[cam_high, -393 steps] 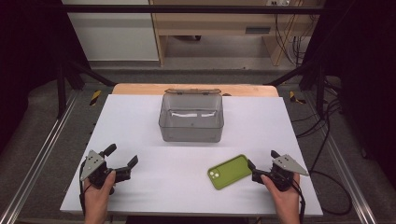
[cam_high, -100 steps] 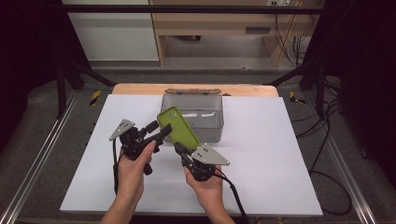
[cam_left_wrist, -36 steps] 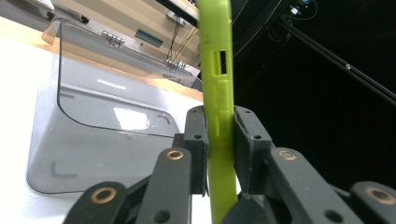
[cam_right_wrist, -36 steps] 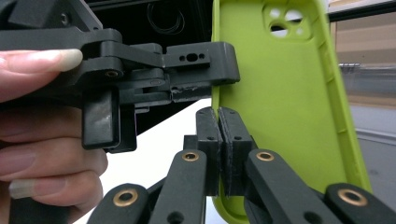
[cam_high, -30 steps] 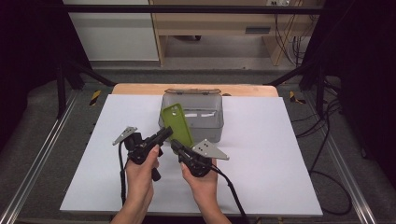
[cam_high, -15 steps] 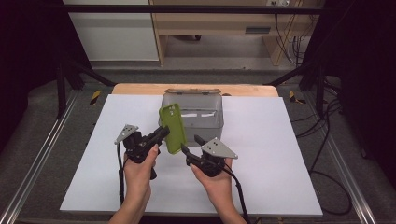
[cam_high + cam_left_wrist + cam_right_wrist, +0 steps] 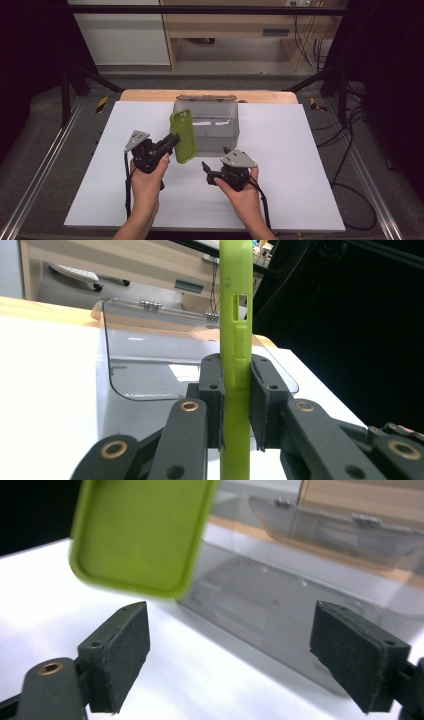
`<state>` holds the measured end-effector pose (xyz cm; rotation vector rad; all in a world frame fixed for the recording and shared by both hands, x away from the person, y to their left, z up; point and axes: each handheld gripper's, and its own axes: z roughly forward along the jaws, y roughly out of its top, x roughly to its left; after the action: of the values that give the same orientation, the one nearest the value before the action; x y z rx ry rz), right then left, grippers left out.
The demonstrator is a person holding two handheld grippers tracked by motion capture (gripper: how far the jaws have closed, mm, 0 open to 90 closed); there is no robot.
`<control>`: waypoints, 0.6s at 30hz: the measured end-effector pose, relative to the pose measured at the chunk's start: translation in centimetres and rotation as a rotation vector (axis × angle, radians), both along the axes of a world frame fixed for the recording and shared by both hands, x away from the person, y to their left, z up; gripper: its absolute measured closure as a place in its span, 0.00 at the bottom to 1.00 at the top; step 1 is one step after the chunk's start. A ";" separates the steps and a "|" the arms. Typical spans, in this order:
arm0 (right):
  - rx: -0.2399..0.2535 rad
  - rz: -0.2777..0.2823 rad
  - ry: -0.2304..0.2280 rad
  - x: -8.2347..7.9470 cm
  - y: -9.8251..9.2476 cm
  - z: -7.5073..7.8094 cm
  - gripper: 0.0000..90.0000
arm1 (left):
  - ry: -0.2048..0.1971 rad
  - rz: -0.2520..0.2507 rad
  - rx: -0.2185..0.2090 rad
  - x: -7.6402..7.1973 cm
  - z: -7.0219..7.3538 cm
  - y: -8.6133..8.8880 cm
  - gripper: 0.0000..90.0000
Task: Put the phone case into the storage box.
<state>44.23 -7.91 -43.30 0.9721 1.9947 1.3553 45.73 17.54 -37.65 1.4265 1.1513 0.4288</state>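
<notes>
In the high view, our left gripper holds the green phone case upright before the grey box. In the left gripper view, the pads clamp its edge; keep it vertical. In the right gripper view, our jaws, just opened, stand wide and empty, apparently clear below the case.

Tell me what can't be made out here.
- Lime-green rubbery phone case: top and bottom cut off by the frame in the left gripper view.
- Smoky clear plastic box: left part hidden behind the case in the high view; contents too faint to tell.
- Case's near corner: blurred in the right gripper view.
</notes>
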 end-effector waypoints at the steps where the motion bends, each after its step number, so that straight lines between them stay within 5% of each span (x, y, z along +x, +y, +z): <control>1: -0.022 0.003 0.004 -0.1 -0.3 -0.1 0.15 | 0.000 0.001 0.005 0.0 0.2 0.0 0.86; 10: -0.076 -0.035 -0.043 -1.3 -4.7 -0.3 0.14 | 0.018 -0.003 0.051 1.5 2.3 -0.6 0.86; 18: -0.050 -0.118 -0.119 -2.1 -9.3 -1.1 0.11 | 0.039 0.010 0.130 3.5 4.1 -1.5 0.86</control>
<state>42.17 -17.23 -44.42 0.9481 1.8451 1.2638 49.23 16.09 -33.57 1.5482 1.1805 0.4921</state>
